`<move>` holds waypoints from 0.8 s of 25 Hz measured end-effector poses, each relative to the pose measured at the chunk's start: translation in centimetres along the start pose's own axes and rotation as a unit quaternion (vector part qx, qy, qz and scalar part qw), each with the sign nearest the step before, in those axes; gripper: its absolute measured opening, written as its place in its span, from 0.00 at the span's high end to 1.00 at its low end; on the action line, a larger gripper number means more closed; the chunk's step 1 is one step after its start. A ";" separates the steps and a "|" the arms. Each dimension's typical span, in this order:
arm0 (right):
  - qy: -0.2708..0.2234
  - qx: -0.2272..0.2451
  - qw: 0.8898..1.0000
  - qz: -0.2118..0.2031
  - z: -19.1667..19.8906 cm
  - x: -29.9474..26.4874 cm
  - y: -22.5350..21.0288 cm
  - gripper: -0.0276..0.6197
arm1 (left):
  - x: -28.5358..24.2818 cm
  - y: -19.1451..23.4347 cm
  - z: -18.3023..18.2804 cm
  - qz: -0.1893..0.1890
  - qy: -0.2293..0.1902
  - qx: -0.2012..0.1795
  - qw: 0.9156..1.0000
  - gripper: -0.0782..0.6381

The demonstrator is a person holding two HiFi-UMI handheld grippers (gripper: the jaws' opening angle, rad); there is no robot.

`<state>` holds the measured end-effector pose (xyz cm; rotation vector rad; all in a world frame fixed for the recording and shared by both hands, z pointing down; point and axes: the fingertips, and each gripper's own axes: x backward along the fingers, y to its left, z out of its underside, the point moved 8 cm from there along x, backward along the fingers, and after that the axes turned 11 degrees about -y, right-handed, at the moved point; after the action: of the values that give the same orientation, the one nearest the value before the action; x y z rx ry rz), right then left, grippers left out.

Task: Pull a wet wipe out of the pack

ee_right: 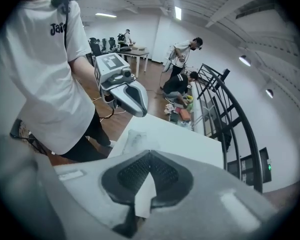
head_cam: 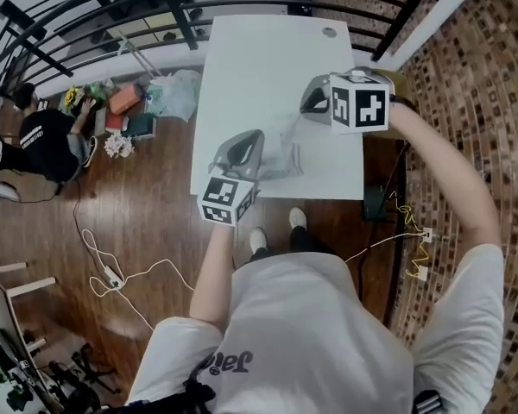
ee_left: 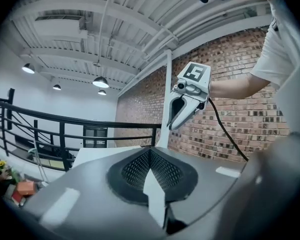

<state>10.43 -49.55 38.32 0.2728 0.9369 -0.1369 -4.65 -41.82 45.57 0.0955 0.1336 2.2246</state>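
Note:
Over the white table [head_cam: 259,59] a thin translucent wet wipe [head_cam: 283,136] hangs stretched between my two grippers, both lifted off the tabletop. My left gripper [head_cam: 257,142] is shut, with a white strip of the wipe [ee_left: 155,194] pinched between its pads. My right gripper [head_cam: 307,107] is also shut, on another white corner of the wipe [ee_right: 142,196]. In the left gripper view the right gripper [ee_left: 174,124] hangs ahead with its tips down. A flat pale grey shape [ee_right: 132,139] lies on the table beneath; I cannot tell whether it is the pack or a shadow.
The table's near edge [head_cam: 276,198] is right in front of the person's feet. A black railing [head_cam: 95,7] runs along the far left, a brick wall [head_cam: 483,76] stands at the right. A person [head_cam: 47,141] crouches on the wooden floor beside bags, and cables [head_cam: 112,274] trail there.

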 end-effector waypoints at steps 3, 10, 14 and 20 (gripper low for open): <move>0.006 -0.016 0.999 0.032 1.9 2.6 0.1 0.97 | -1.9 -1.7 -0.2 0.023 0.009 0.003 1.000 0.87; 0.039 -0.072 0.994 0.079 10.0 4.4 2.8 0.97 | -5.9 -6.6 1.8 0.079 0.019 0.006 0.997 0.87; 0.059 -0.123 0.988 0.072 16.2 1.0 5.8 0.97 | -6.9 -8.9 3.7 0.101 0.045 0.018 0.994 0.87; 0.046 -0.211 0.972 0.094 24.0 -5.4 8.4 0.97 | -7.1 -10.2 6.0 0.101 0.075 0.037 0.991 0.87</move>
<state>27.81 -48.49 57.55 -0.0287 1.0021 0.2510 8.39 -40.89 50.00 -0.0186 0.2994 2.4294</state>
